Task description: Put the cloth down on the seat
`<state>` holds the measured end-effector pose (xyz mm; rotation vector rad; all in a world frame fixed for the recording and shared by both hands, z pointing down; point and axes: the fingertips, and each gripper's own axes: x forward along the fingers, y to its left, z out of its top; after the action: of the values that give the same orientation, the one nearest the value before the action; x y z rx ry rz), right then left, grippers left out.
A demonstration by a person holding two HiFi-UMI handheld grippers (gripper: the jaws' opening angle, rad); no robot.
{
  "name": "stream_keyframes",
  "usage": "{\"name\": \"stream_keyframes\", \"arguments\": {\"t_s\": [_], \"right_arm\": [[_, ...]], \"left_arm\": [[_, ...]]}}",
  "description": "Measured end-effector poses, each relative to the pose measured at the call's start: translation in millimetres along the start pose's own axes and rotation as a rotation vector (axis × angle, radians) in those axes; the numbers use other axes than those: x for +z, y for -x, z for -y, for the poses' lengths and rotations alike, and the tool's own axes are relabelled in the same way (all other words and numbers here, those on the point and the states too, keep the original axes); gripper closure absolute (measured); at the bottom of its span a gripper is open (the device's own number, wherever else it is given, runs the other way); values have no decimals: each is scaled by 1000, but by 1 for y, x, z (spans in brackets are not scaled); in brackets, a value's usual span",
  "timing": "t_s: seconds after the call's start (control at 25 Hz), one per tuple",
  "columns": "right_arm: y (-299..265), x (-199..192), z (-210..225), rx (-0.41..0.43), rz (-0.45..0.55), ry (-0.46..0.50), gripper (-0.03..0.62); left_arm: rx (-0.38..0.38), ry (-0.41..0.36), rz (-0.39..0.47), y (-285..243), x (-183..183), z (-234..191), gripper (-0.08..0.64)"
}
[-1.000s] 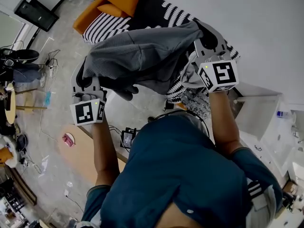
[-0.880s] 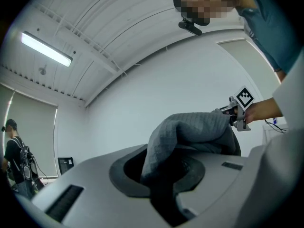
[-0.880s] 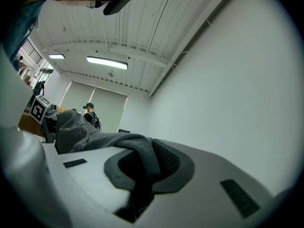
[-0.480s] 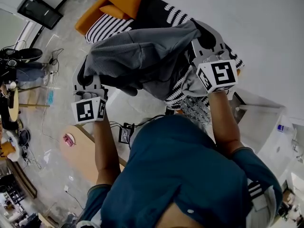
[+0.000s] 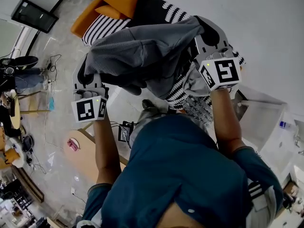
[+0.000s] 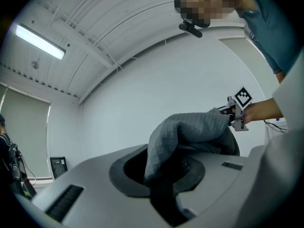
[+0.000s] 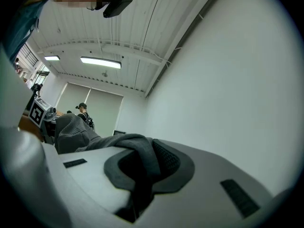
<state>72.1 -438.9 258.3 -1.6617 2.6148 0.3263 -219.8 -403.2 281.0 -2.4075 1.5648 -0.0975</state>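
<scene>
Seat (image 5: pixel 110 23) w/ stripy cover & orange cushions is low down, at the top of the head view. Grey cloth (image 5: pixel 142 56) is held up in the air over it, spread btw both grippers, not on the seat yet. It looks soft, light & floppy, so it's best held by 2 ends. Left gripper (image 5: pixel 88 80) is pinched on one end, right gripper (image 5: pixel 209 37) squeezed tighter on the other. Gripper views show cloth caught in the jaws; only head view shows the seat.
</scene>
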Motion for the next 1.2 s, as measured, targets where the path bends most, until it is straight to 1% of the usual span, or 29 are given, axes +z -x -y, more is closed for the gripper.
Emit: {"name": "stream_keyframes", "arguments": {"t_s": [0.2,0.4,0.56,0.76,0.92,1.2], "right_arm": [[-21,-3,0,-46,-23,11,560],[-48,-2,2,-110,-28,27,560],[-69,-1,2,-154,-35,48,560],[-93,1,6,-193,-39,69,560],[-111,-4,15,-199,-37,69,560],[-140,-35,43,-171,-31,27,560]], "left_arm": [[-46,14,15,-25,-9,-20,499],[-97,19,38,-49,-15,-47,499],[-122,37,54,-66,-23,-71,499],[-162,45,73,-90,-28,-88,499],[-169,46,75,-114,-35,-95,499],[-153,29,24,-164,-56,-88,499]]}}
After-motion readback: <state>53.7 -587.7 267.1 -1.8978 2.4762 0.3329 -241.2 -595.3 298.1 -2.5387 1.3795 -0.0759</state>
